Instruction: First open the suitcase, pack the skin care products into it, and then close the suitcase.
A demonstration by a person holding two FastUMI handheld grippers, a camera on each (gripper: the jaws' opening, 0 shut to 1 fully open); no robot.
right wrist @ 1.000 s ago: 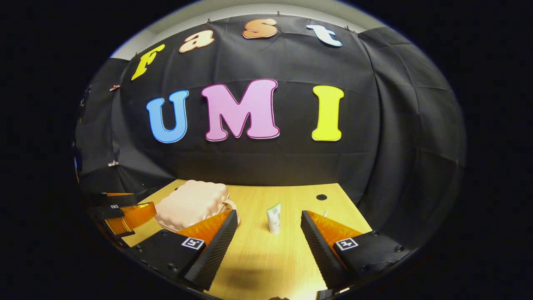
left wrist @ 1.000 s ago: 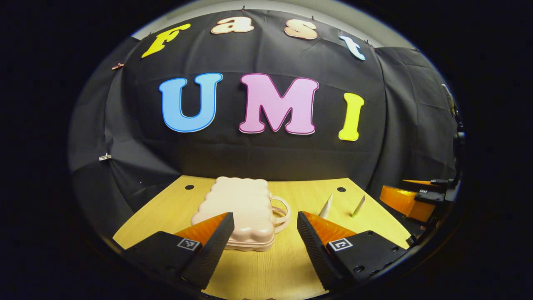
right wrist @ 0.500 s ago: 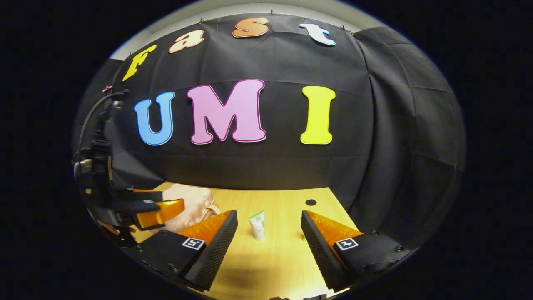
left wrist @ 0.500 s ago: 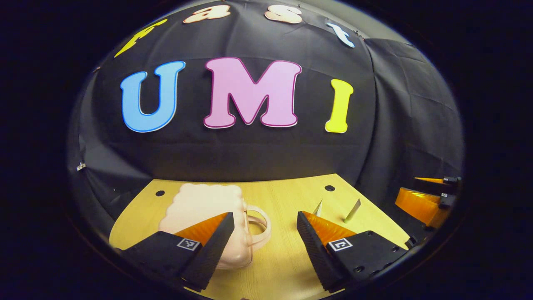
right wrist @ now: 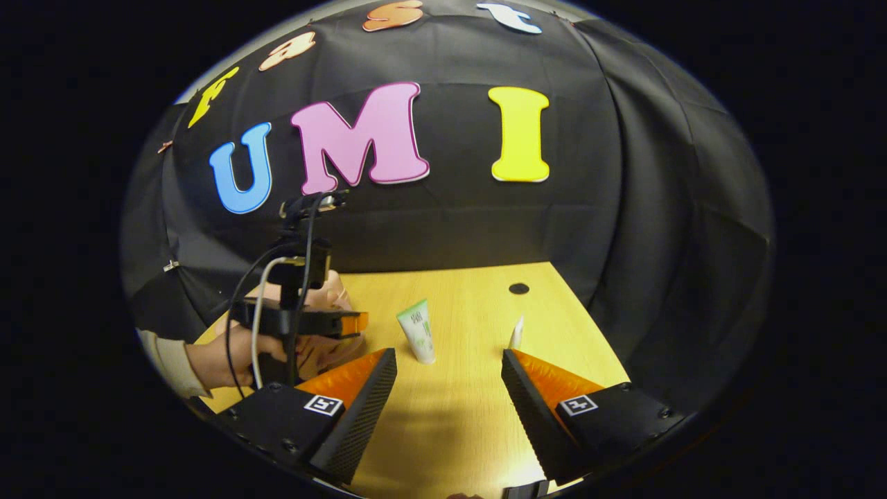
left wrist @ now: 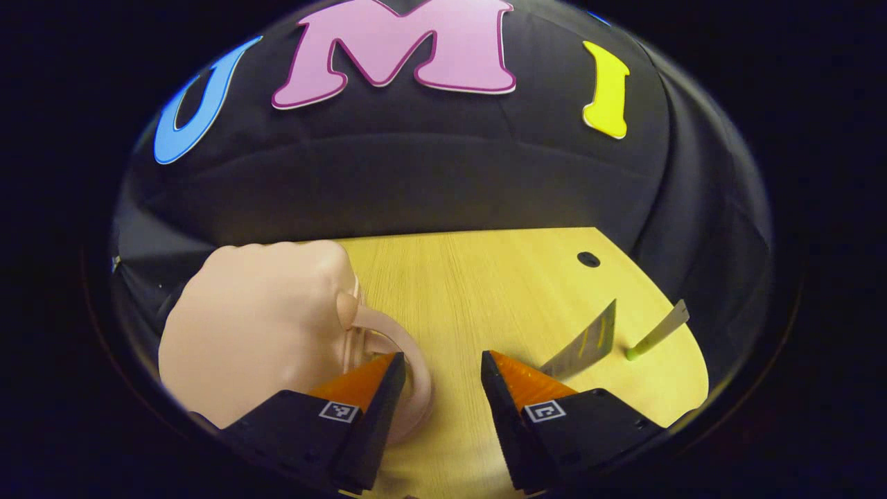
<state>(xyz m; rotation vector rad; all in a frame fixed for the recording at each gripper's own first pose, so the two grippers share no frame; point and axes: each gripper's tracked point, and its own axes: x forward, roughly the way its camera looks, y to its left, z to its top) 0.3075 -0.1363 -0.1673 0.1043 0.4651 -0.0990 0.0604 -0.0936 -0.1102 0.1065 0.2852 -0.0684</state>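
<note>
Left gripper, jaws spread wide and gripping nothing, hangs over the pale wooden tabletop; the looped handle of the closed, pale pink, scallop-edged plastic suitcase lies just beside its left finger, at 9 o'clock. Two upright skin care tubes stand toward 2 o'clock: a flattened silvery tube and, farther off, a slim green-capped tube. Right gripper, likewise wide apart and empty, points at a white-and-green squeeze tube at 12 o'clock. At 10 o'clock a hand holds the left gripper above the suitcase.
</note>
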